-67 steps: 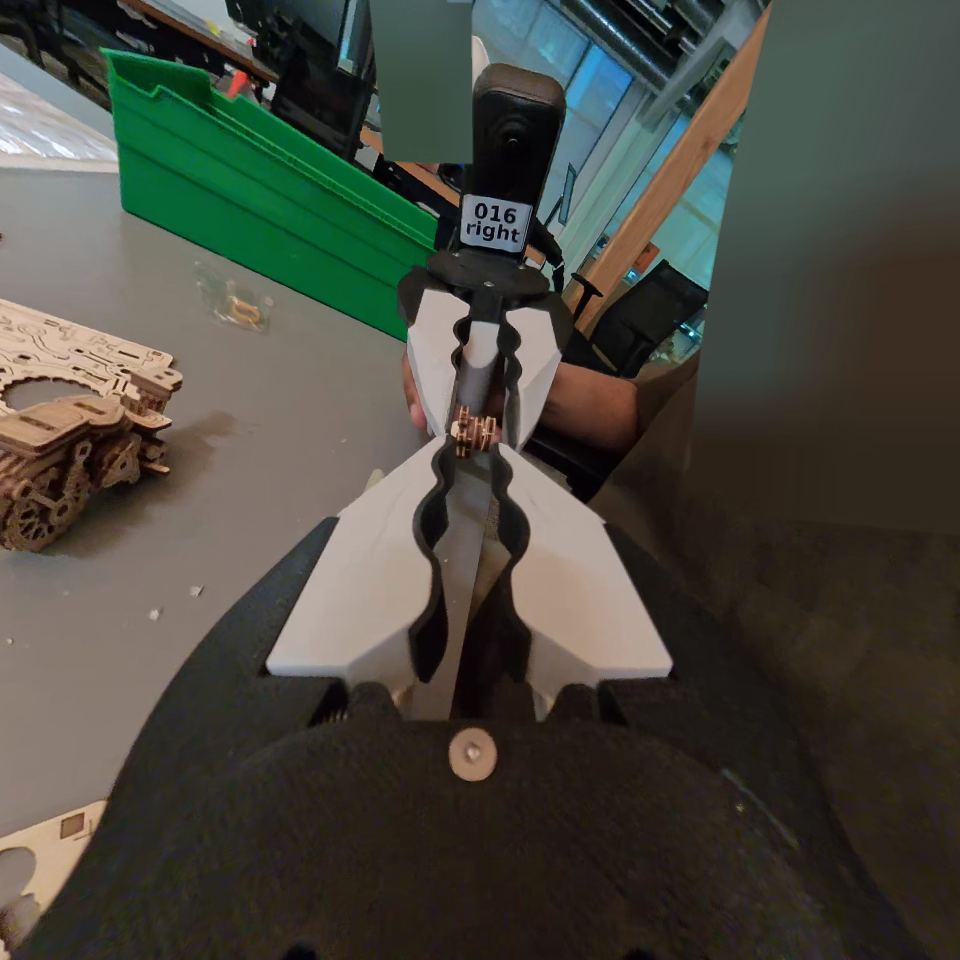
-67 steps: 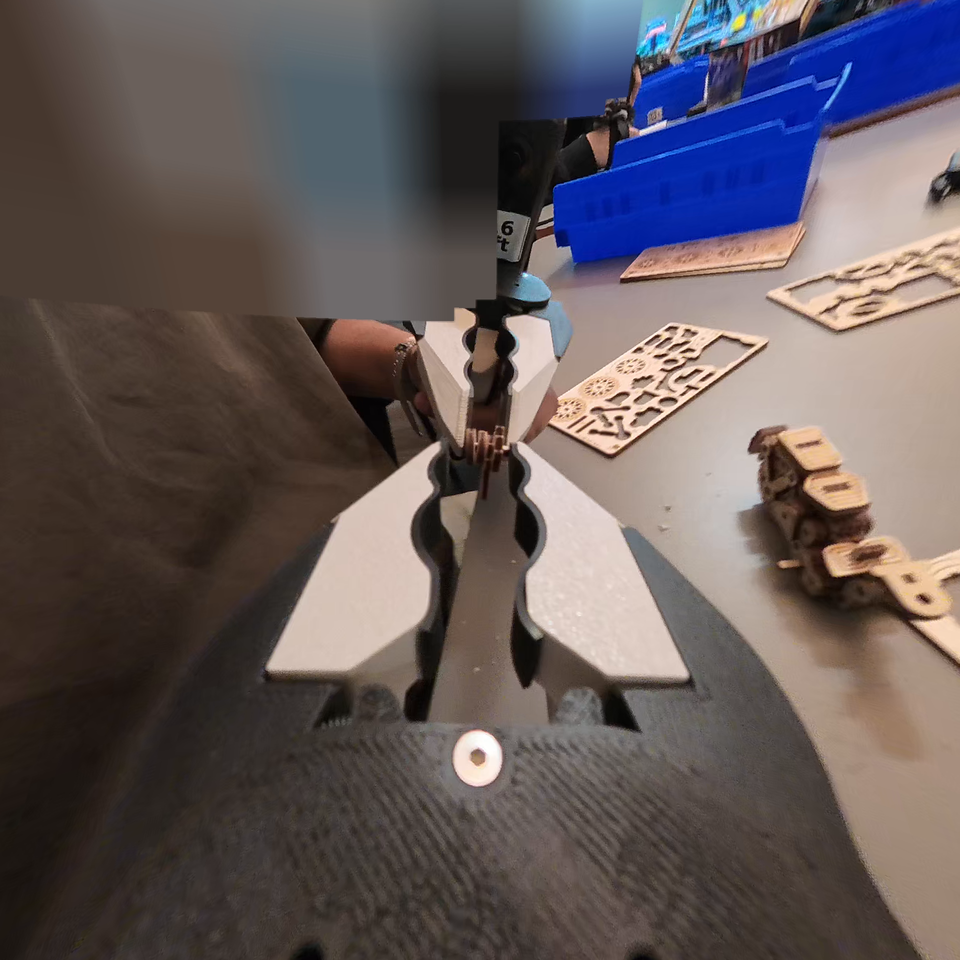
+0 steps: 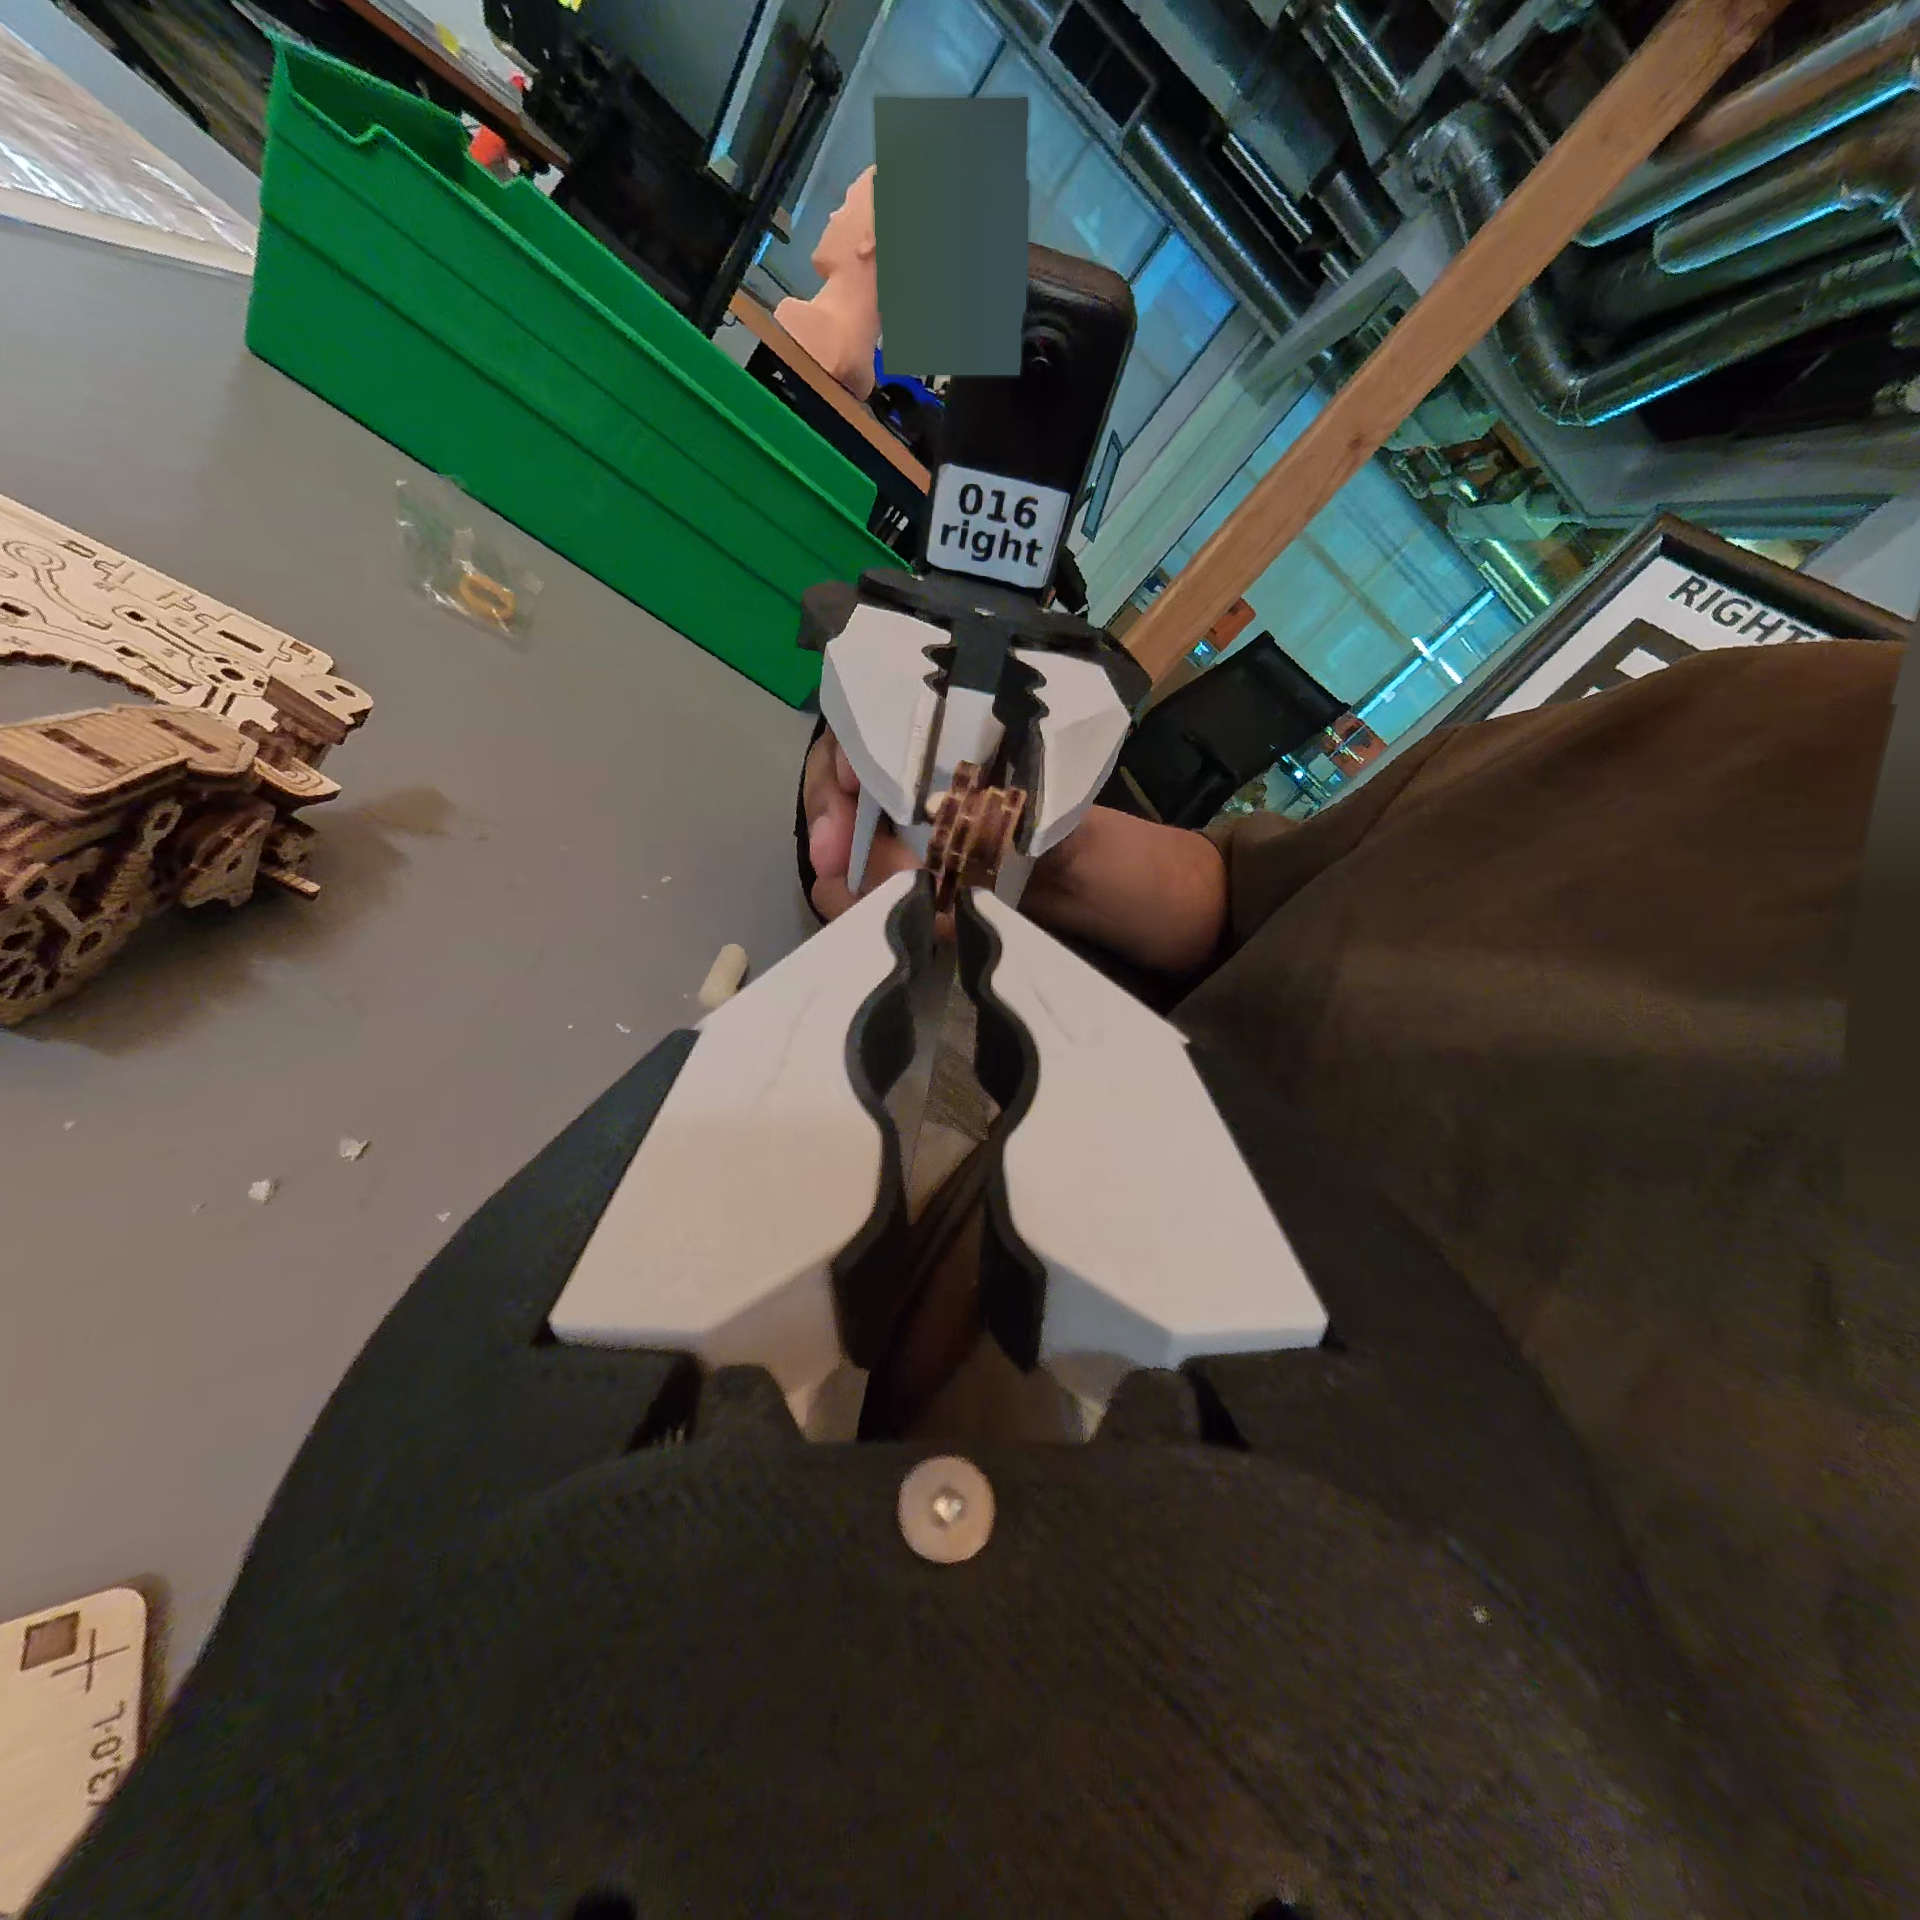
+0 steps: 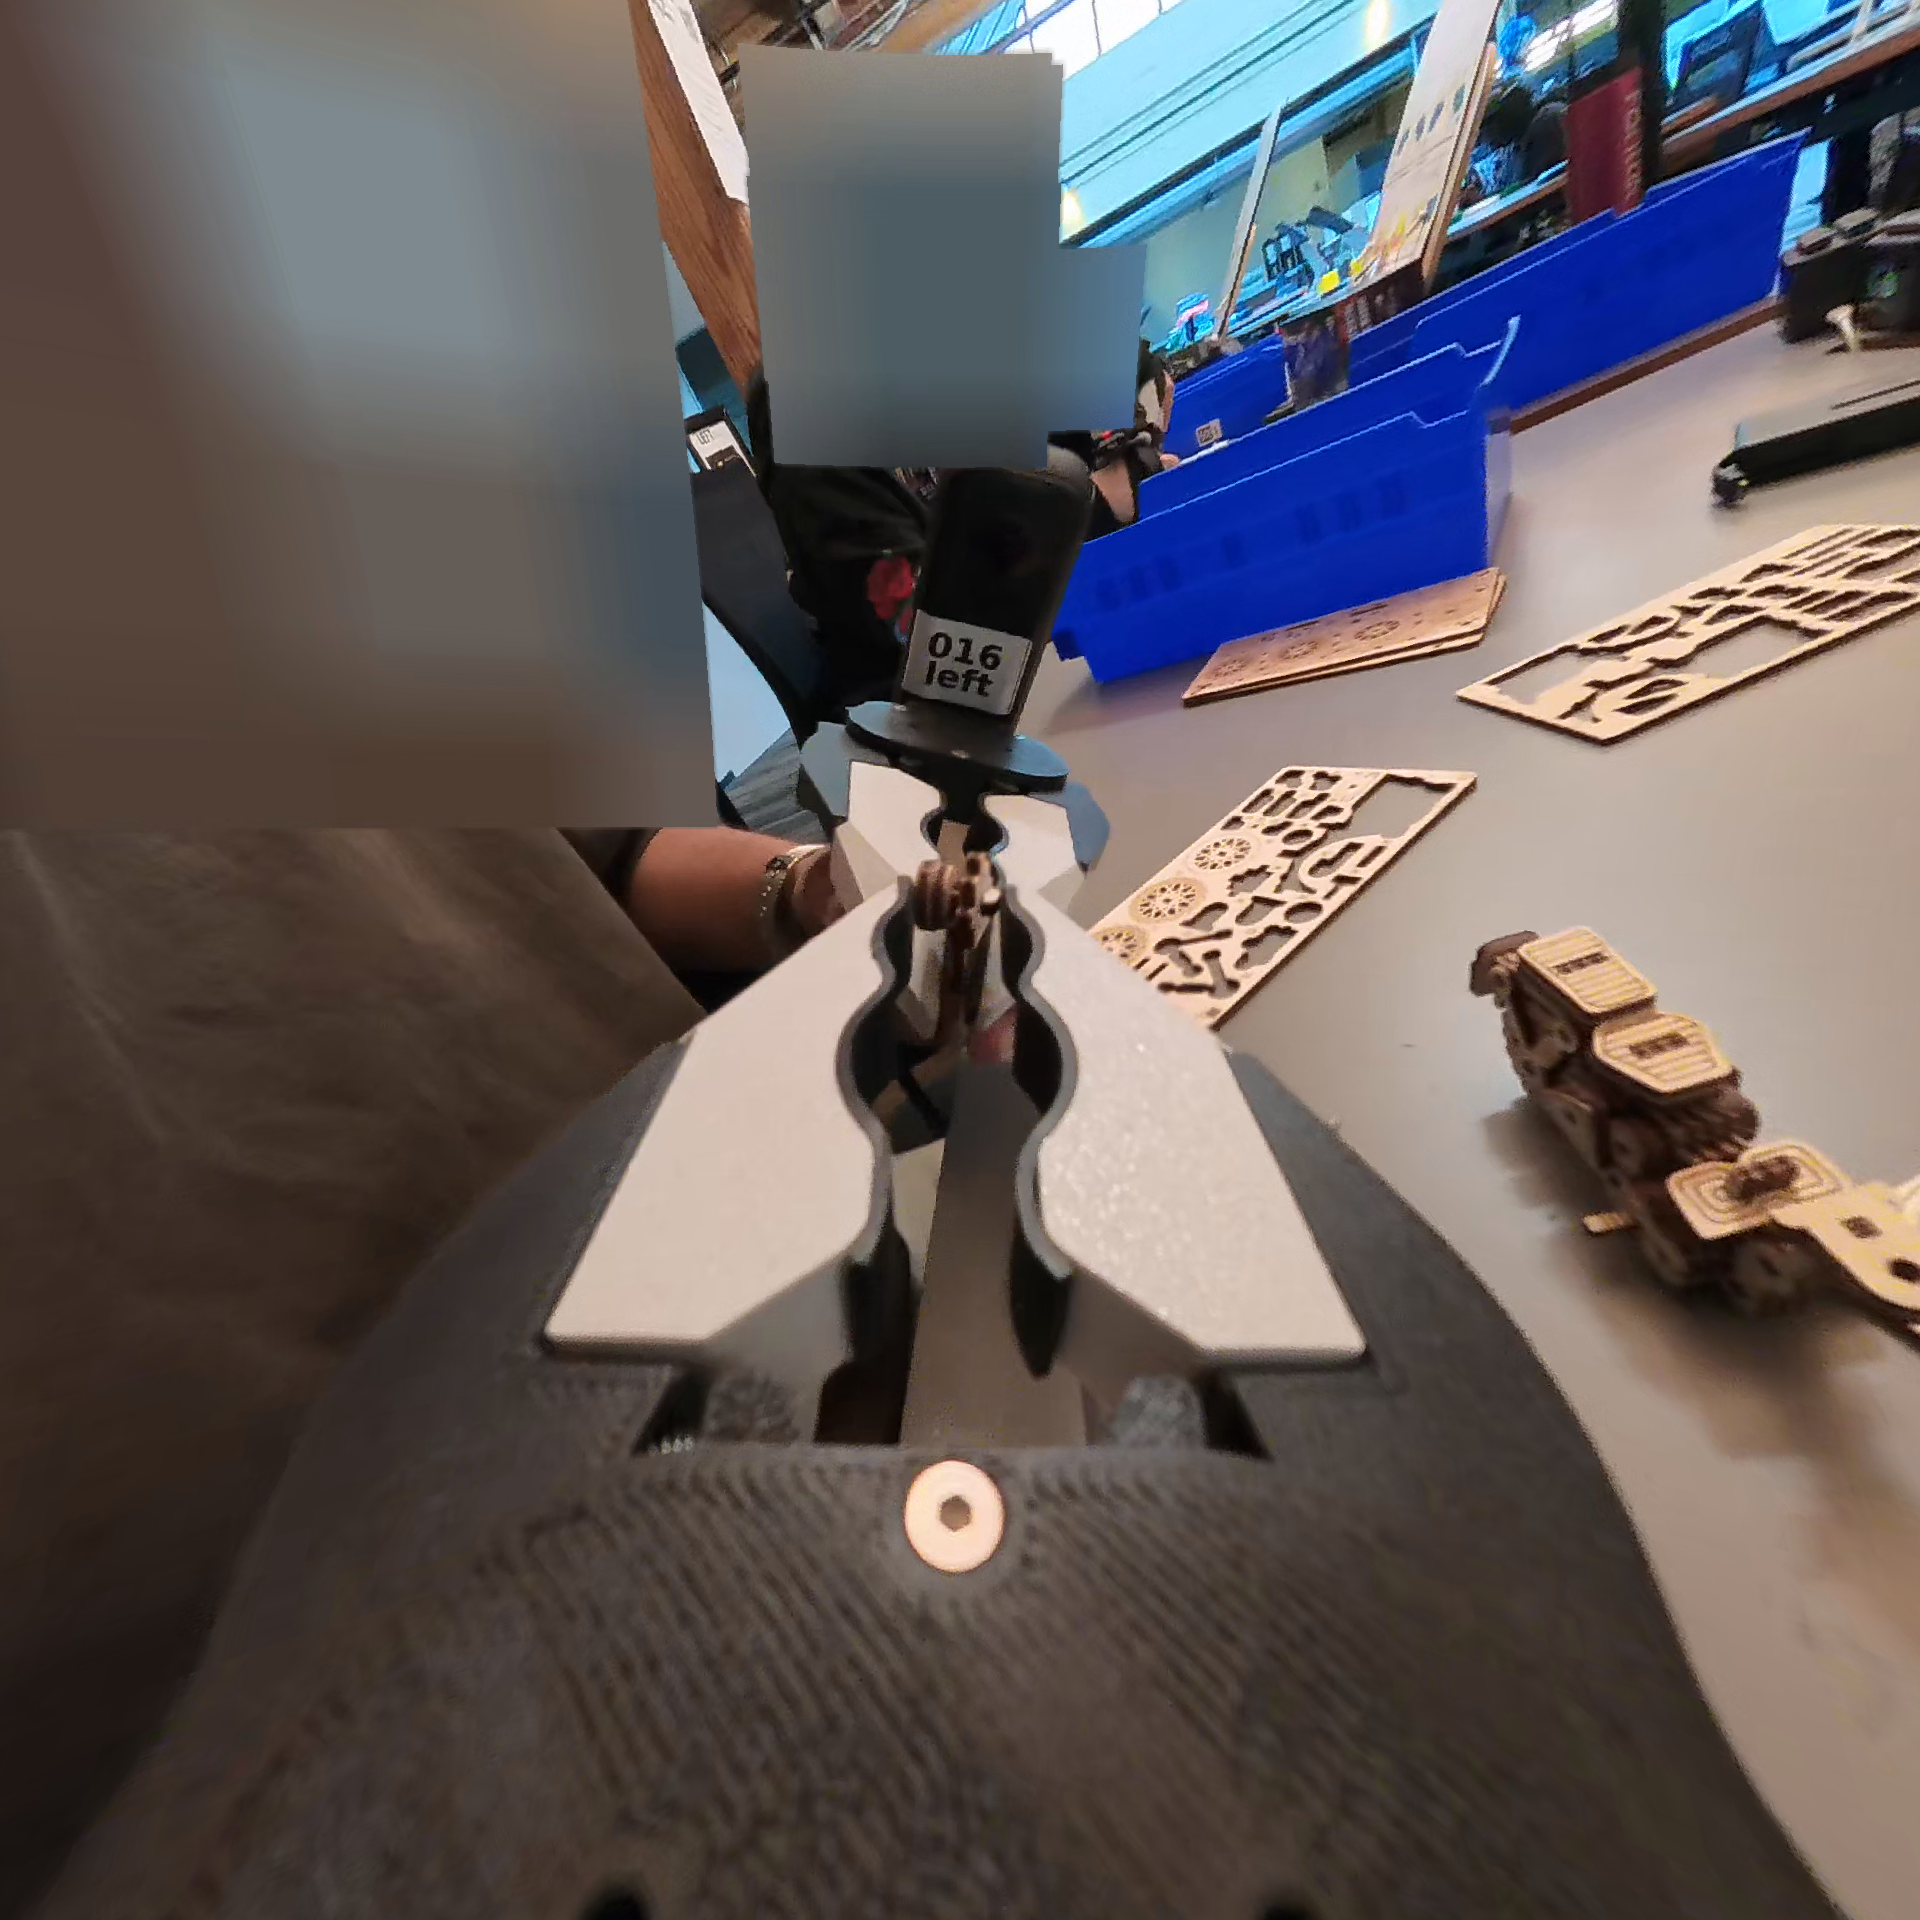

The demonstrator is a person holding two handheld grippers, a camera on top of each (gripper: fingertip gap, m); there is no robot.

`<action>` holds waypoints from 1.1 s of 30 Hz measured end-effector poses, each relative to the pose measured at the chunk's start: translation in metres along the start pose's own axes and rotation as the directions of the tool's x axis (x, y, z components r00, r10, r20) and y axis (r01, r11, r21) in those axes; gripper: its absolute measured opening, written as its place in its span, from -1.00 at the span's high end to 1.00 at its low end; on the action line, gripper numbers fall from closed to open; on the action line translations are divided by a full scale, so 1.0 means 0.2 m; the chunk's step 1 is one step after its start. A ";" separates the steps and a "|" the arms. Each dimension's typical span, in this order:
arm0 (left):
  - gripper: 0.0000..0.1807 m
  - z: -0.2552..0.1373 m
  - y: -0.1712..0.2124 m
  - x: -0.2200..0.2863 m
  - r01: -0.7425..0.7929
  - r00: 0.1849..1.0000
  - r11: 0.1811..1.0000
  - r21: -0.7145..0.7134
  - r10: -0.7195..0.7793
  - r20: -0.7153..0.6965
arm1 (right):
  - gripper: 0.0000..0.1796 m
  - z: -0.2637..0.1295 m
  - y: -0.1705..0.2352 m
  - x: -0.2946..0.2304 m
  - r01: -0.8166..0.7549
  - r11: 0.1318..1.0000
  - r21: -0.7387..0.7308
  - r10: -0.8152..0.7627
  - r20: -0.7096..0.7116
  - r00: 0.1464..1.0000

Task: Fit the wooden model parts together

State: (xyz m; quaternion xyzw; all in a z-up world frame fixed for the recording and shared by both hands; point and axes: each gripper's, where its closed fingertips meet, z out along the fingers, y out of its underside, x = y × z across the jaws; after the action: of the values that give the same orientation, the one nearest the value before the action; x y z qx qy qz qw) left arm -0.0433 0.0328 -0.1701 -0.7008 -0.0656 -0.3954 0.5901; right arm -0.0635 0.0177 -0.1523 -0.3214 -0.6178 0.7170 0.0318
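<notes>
The two grippers meet tip to tip above the table [image 4: 1558, 831], the left gripper [image 3: 938, 902] facing the right gripper [image 4: 954, 906], with a small wooden part [image 3: 971, 831] between their tips. In the left wrist view, a half-built wooden model [image 3: 135, 831] lies to the left on the table, a bin [image 3: 540, 395] behind it. In the right wrist view, cut-out sheets [image 4: 1278, 883] lie to the right, the model nearer.

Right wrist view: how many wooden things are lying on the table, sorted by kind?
Punched-out sheets: 2
Stack of uncut sheets: 1
Part-built model: 1
Total: 4
</notes>
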 end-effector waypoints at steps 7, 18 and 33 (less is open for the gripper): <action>1.00 -0.01 -0.01 0.00 0.018 1.000 1.000 0.010 -0.017 -0.017 | 0.59 -0.01 -0.01 0.03 0.015 1.000 0.014 -0.015 -0.038 0.999; 1.00 -0.05 -0.05 -0.03 0.275 0.954 0.961 0.043 -0.267 -0.137 | 0.45 -0.15 -0.09 0.16 0.354 0.933 -0.071 -0.359 -0.282 0.890; 1.00 0.00 0.07 -0.02 0.278 0.950 0.955 -0.100 -0.289 -0.118 | 0.67 -0.20 -0.05 0.17 0.522 0.838 -0.156 -0.541 -0.350 0.764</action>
State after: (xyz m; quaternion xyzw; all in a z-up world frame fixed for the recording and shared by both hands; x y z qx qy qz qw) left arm -0.0384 0.0303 -0.1835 -0.6801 -0.1104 -0.5239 0.5007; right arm -0.0737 0.0702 -0.1595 -0.2666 -0.6825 0.5867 0.3448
